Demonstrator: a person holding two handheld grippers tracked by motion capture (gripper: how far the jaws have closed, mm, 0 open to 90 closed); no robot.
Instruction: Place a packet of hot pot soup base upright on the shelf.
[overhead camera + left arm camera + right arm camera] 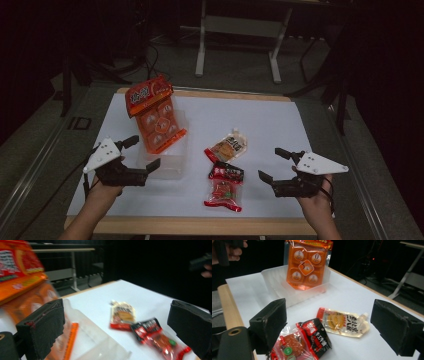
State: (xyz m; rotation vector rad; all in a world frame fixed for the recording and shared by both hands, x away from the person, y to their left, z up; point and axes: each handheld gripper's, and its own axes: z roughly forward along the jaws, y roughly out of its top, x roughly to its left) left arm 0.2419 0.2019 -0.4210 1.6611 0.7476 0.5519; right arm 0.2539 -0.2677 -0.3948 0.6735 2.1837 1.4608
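High view: left tool (140, 152) at eight o'clock, jaws wide, empty, beside the clear bin (176, 165) where the orange pack (156, 117) leans; red pouch (226, 187) and pale pouch (228, 146) lie centre, likely awaiting binning; right tool (274, 164) at four o'clock, wide, empty
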